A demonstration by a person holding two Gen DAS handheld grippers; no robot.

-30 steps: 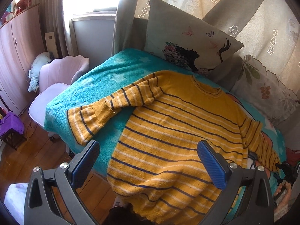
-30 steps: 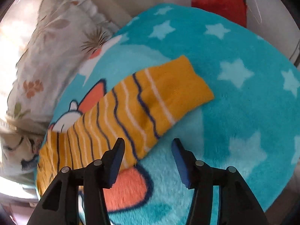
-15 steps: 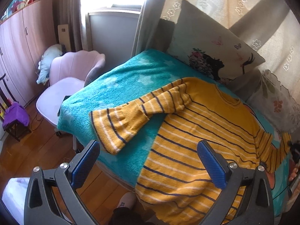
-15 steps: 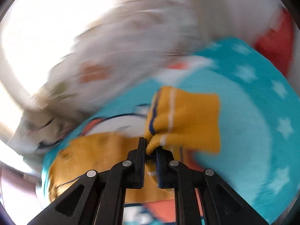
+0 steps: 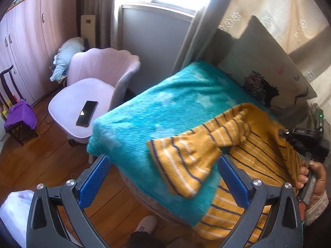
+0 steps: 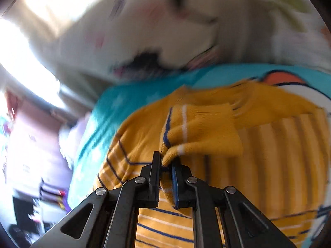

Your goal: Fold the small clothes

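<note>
While the yellow striped sweater [image 5: 254, 161] lies on the teal blanket [image 5: 165, 119], hem hanging over the bed edge, the left gripper [image 5: 163, 177] hangs released above the flared left sleeve [image 5: 186, 165], which looks like its next grab. From the right wrist, the right gripper [image 6: 166, 163] is clenched on the right cuff [image 6: 198, 130], held over the sweater's body; this looks like the sleeve-folding step, calling next for laying the cuff flat.
</note>
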